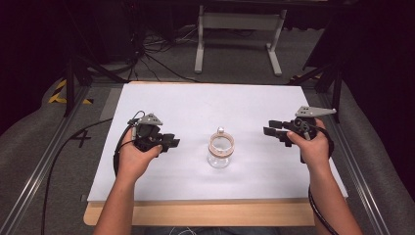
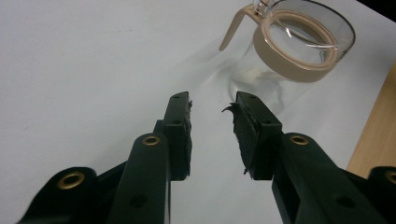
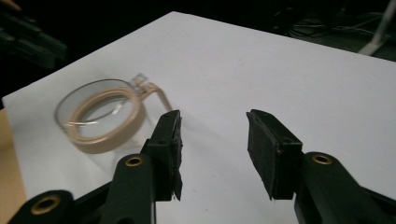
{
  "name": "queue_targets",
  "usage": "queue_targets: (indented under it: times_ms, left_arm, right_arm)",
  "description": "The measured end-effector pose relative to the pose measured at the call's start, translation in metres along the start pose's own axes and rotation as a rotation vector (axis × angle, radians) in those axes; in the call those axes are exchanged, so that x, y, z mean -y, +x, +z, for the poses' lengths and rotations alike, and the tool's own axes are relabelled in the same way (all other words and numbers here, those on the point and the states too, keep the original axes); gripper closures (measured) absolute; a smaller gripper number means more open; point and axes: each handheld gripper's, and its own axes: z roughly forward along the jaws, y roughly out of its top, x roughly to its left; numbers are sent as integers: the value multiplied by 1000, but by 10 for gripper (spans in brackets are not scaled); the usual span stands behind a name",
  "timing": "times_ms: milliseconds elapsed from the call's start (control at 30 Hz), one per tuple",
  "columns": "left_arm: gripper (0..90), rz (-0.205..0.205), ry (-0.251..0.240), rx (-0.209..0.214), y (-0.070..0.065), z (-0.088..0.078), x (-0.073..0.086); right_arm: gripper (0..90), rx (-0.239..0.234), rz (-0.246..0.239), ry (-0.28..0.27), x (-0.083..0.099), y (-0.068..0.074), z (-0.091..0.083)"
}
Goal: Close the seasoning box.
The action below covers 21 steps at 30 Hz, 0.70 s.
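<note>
We note the clear jar [image 1: 219, 151] with its tan collar standing upright mid-sheet on the white table cover [image 1: 195, 105], between both tools and touched by neither. Left gripper [image 1: 171, 143] jaws part-open, empty; right gripper [image 1: 270, 130] jaws wider, empty. We judge this a released or pre-grasp step. Next move: close in on the jar from both sides, squarely.

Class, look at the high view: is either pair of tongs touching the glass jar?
No. The glass jar stands alone mid-table, with the left tongs and right tongs apart from it on either side.
</note>
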Motion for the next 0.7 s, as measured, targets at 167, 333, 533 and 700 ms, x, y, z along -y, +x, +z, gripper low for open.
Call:
queue_targets:
  times_ms: [167, 333, 533, 700]
  left_arm:
    - [659, -23, 6, -16, 10, 3, 6]
    - [646, -40, 23, -47, 20, 7, 12]
    - [635, -73, 30, -46, 29, 15, 19]
    - [599, -100, 28, -55, 37, 20, 24]
  right_arm:
    - [487, 85, 60, 0, 14, -25, -3]
    - [471, 152, 99, 33, 32, -48, 2]
    - [453, 203, 121, 97, 51, -66, 12]
    - [408, 225, 109, 166, 60, -71, 20]
